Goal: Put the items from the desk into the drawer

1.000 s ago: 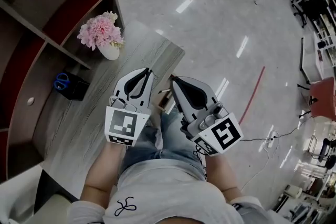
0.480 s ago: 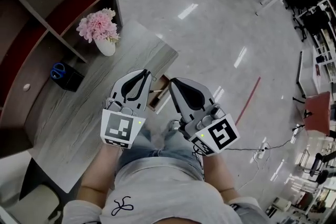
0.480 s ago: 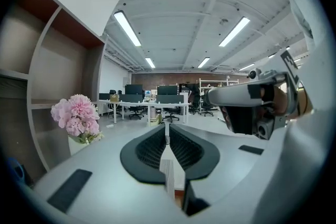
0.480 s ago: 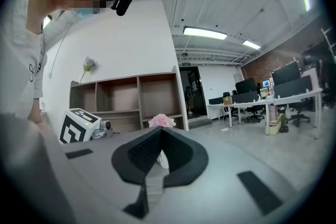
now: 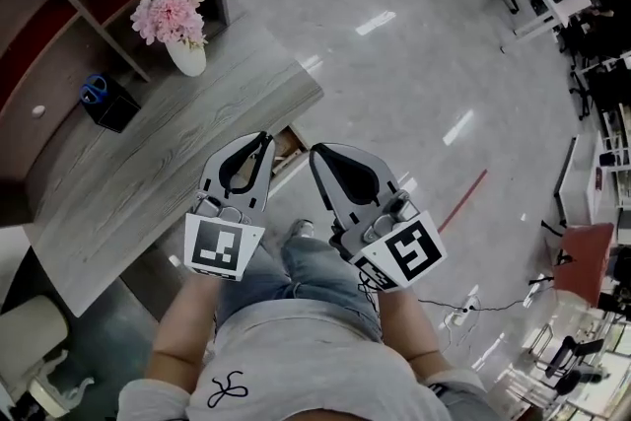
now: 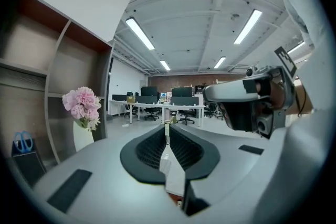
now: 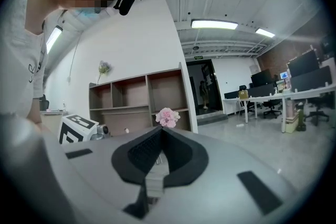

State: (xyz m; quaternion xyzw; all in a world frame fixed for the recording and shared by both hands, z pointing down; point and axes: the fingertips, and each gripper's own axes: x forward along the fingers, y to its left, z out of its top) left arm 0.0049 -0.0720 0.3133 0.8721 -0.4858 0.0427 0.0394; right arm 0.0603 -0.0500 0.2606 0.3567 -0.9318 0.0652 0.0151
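Pink flowers (image 5: 170,13) in a white vase (image 5: 187,57) stand at one end of the grey wood-grain desk (image 5: 148,163). Blue scissors (image 5: 94,89) stick up from a black holder (image 5: 110,104) further left, close against the shelf unit (image 5: 59,5).

Only the head view shows the drawer (image 5: 287,143), a brown opening at the desk's near corner, just beside the tips of both grippers. The left gripper (image 5: 266,138) and right gripper (image 5: 315,153) are held side by side in front of the person's body. They are off the desk's edge and well apart from the vase and the scissors.

The left gripper view gives the flowers (image 6: 80,104) and vase (image 6: 82,136) side-on at its left, the scissors (image 6: 22,141) at its far left edge and the other gripper alongside at the right. Its jaws meet at the tips with nothing between them.

The right gripper view puts the flowers (image 7: 168,117) just above its own jaw tips, in front of the shelf unit, with the left gripper's marker cube (image 7: 76,129) at the left. These jaws too are closed tip to tip and empty.
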